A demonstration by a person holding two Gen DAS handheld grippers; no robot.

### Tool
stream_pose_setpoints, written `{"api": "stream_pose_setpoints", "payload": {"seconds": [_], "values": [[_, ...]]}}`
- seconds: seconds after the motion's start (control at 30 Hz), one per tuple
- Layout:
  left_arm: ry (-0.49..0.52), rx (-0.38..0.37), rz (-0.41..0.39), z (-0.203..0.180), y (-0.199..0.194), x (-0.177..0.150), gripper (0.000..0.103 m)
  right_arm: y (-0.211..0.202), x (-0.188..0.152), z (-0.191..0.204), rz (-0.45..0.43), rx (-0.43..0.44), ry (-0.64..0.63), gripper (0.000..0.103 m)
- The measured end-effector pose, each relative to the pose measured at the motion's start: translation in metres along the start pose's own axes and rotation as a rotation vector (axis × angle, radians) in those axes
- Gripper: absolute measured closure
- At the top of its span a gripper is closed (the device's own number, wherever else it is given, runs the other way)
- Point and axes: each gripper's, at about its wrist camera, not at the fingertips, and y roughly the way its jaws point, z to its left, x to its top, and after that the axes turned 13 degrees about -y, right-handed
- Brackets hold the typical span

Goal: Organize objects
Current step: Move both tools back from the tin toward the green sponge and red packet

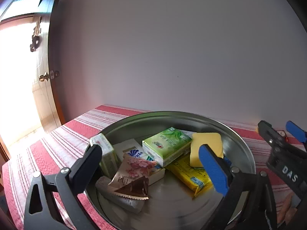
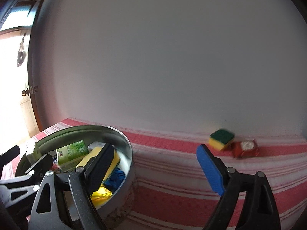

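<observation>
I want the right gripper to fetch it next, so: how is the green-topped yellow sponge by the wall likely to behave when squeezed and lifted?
The sponge looks like soft foam under a scouring layer, so it will probably compress between the pads and feel light. Its blocky shape should not roll. It sits against the red packet, which a push might nudge along the striped tablecloth.

Shiny brushed-metal basin point(image 1: 247, 153), glossy plastic-wrapped tissue packs point(image 1: 167, 143) inside, a matt foam sponge point(image 2: 221, 139) with rough green top, woven striped cloth point(image 2: 172, 172) over the table.
</observation>
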Motion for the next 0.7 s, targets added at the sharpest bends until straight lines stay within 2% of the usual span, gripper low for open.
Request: {"api": "stream_pose_setpoints", "payload": {"seconds": [0.13, 0.27, 0.4, 0.5, 0.7], "values": [[-0.023, -0.008, -0.013, 0.000, -0.005, -0.001, 0.001, -0.012, -0.005, -0.008, -0.010, -0.025, -0.065, 0.013], [0.032, -0.018, -0.055, -0.015, -0.015, -0.007, 0.001, -0.018, -0.011, -0.032, 0.003, -0.056, -0.085, 0.013], [0.052, -0.068, -0.011, -0.030, -0.016, -0.012, 0.001, -0.018, -0.020, -0.068, 0.025, -0.120, -0.084, 0.013], [0.074, -0.074, -0.008, -0.040, -0.018, -0.015, 0.001, -0.015, -0.027, -0.100, 0.053, -0.169, -0.050, 0.013], [0.133, -0.104, -0.039, -0.068, -0.028, -0.023, 0.001, -0.014, -0.035, -0.137, 0.097, -0.228, 0.047, 0.013]]}}
